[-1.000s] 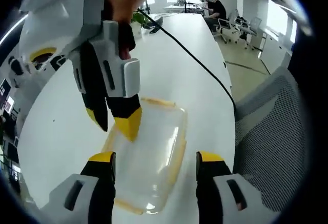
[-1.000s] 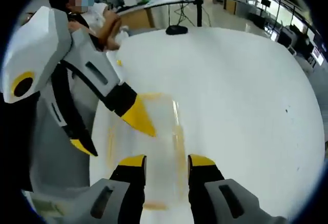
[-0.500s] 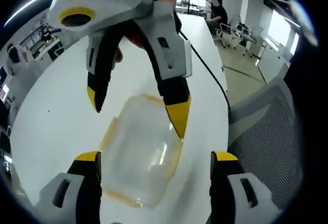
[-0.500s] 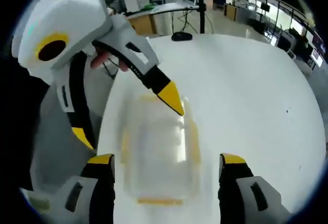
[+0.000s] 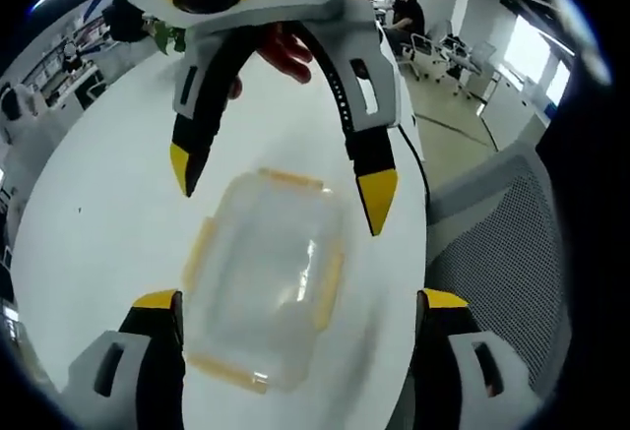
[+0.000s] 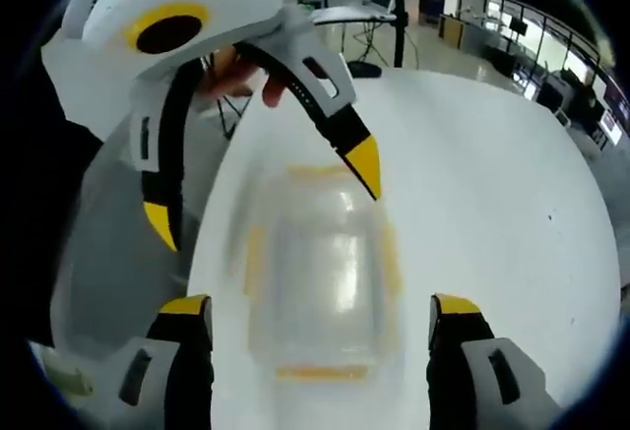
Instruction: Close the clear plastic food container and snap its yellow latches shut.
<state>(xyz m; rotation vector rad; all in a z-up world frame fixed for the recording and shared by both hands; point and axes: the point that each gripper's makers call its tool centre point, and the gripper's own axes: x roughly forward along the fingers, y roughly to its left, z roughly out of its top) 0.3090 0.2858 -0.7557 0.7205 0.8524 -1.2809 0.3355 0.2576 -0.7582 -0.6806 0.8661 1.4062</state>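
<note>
Container (image 5: 264, 287) lies mid-frame on the white tabletop (image 5: 89, 223), lid on. Left gripper (image 5: 295, 302) and right gripper (image 6: 320, 307) hover spread wide, empty. Likely light, slick, thin-walled; press the yellow latches (image 5: 198, 253) at the edges.

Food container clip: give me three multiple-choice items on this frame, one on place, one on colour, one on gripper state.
1. Where does the clear food container sit?
A. on the white table
B. on the mesh chair
C. held in the air
2. What colour are its latches?
A. blue
B. yellow
C. red
3. How are the left gripper and right gripper?
A. both shut
B. one shut
C. both open

Answers: 1 A, it rests on the white table; 2 B, yellow strips line its edges; 3 C, both grippers' jaws stand wide apart, holding nothing.
</note>
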